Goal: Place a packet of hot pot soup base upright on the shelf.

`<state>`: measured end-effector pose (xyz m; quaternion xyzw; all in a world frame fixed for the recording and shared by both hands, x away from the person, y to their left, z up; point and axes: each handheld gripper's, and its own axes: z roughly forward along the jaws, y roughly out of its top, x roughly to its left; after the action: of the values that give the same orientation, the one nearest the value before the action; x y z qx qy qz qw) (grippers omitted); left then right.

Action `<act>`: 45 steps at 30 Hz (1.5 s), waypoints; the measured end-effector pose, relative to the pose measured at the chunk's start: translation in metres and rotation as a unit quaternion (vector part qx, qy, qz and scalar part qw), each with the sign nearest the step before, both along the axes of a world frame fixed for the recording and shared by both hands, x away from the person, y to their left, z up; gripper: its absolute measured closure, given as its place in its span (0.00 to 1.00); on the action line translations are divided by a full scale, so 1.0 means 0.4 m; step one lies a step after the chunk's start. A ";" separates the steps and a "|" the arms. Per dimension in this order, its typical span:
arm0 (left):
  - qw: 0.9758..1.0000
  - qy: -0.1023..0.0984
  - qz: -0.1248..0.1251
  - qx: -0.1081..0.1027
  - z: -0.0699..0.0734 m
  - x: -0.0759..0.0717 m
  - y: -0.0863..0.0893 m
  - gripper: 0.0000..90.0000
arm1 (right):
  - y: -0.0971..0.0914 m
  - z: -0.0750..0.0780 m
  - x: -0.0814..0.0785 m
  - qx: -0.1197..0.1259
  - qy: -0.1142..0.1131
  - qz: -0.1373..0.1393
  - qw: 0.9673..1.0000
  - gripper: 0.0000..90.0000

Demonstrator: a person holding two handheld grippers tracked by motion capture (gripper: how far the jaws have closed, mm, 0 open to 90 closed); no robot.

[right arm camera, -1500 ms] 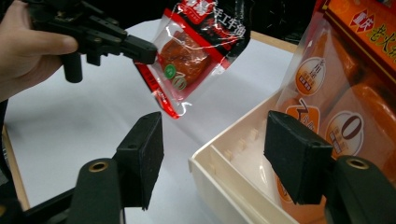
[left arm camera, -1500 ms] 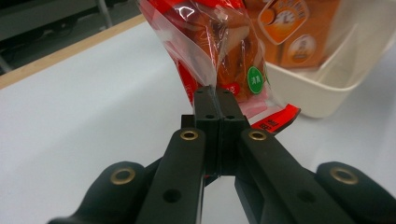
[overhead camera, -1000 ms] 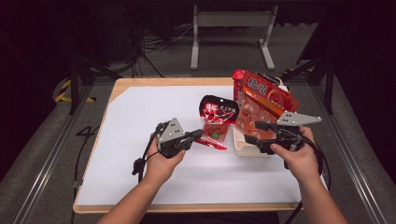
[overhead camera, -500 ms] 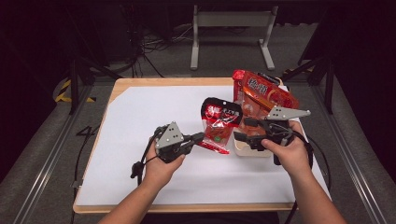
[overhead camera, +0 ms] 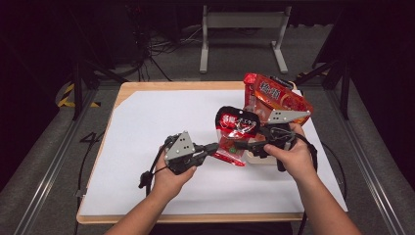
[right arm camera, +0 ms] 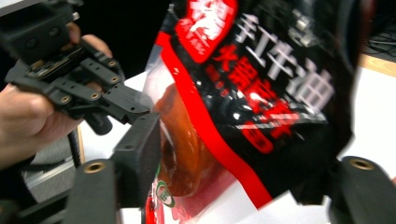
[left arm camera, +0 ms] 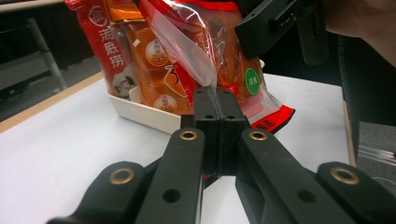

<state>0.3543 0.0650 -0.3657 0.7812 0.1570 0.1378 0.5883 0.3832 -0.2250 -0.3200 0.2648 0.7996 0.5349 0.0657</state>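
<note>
Pinching packet edge, left tongs; whiteboard leftward.

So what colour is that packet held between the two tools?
Red and black with white lettering; the packet shows best in the right gripper view.

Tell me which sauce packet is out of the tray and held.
The black-and-red packet, pinched at its lower edge by the left tool, with the right tool around it. The other red packets stand in the white tray.

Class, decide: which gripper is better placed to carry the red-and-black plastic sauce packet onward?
Left. The left gripper is shut on the red-and-black plastic sauce packet; the right gripper merely straddles it, jaws just closing, pads not yet pressing.
</note>
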 end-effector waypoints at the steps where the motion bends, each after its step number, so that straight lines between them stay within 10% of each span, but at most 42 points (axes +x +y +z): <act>1: 1.000 0.000 0.001 0.001 -0.001 0.000 0.000 1.00 | -0.001 0.004 -0.002 -0.005 -0.004 0.009 1.000 0.53; 26: 1.000 0.008 0.015 0.004 -0.004 0.002 -0.011 0.95 | -0.016 0.052 -0.024 -0.006 -0.046 0.061 0.997 0.80; 45: 0.999 0.027 0.035 -0.019 0.017 0.016 0.003 0.52 | -0.066 0.074 -0.014 -0.022 -0.065 0.069 0.995 0.81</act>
<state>0.3608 0.0660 -0.3589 0.7677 0.2026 0.1336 0.5930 0.3776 -0.2512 -0.2906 0.1723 0.8216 0.5365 0.0868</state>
